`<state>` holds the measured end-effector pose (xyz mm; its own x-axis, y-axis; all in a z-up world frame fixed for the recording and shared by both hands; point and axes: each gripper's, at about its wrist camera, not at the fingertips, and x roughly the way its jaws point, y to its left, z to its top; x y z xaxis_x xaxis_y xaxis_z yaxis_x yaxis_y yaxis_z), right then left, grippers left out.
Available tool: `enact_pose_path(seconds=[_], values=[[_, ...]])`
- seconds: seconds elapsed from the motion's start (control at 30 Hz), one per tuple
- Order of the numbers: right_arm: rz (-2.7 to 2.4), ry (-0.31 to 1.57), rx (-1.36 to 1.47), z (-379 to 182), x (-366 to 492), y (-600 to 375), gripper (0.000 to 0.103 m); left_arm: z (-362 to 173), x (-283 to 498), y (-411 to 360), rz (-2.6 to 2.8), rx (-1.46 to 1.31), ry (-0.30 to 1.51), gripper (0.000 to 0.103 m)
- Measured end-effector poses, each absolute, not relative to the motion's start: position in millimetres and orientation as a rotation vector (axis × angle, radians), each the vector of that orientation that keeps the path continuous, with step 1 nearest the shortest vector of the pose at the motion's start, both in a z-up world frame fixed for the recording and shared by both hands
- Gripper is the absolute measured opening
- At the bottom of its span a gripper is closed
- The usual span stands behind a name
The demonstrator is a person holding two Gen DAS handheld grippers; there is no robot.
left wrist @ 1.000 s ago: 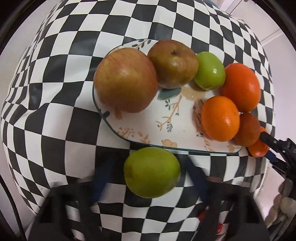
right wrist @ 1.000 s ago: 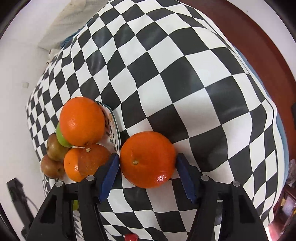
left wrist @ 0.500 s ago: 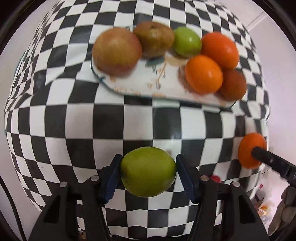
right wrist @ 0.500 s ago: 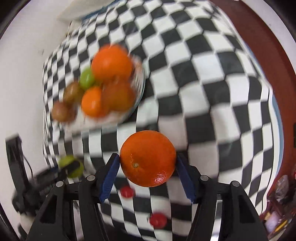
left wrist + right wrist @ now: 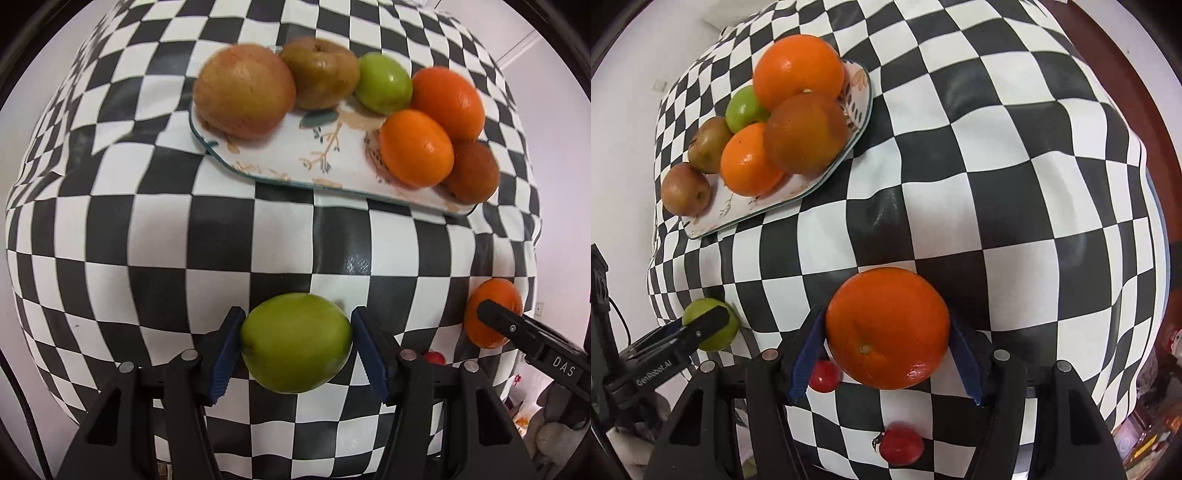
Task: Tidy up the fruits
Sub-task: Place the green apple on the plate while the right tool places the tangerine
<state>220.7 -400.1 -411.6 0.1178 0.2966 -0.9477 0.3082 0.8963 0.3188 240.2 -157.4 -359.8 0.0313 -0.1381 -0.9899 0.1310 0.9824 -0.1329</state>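
Note:
A floral plate (image 5: 280,147) on the checkered cloth carries two brownish apples, one green fruit and three oranges. In the left wrist view my left gripper (image 5: 296,315) is shut on a green fruit (image 5: 295,343), held over the cloth well in front of the plate. In the right wrist view my right gripper (image 5: 887,317) holds an orange (image 5: 886,328) between its blue pads. Its jaws are opening, with the pads still against the peel. Each view shows the other gripper at its side: the orange (image 5: 487,310) at right, the green fruit (image 5: 714,341) at left.
Two small red fruits (image 5: 823,374) (image 5: 899,445) lie on the cloth near the front edge under the right gripper. The plate (image 5: 713,225) sits at the far left of the table. A dark red-brown wall runs behind the table at right.
Both grippers have drawn back from the plate toward the table's front edge, each still carrying its fruit. The right gripper has rolled, and the small red fruits have come into its view.

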Motion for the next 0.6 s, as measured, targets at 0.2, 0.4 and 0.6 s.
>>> enact_pose_path(seconds=[0.2,0.4,0.6], values=[[0.059,1.417,0.563,-382.5,237.7,-391.2,0.067,-317.7,260.8,-142.7,-0.231,-0.086,1.454,0.057],[0.183,1.351,0.664,-351.2,297.3,-368.5,0.067,-298.9,302.5,-126.8,-0.228,-0.179,1.406,0.057],[0.229,1.353,0.660,-346.8,362.5,-333.2,0.067,-317.3,335.0,-120.8,-0.237,-0.310,1.469,0.057]])
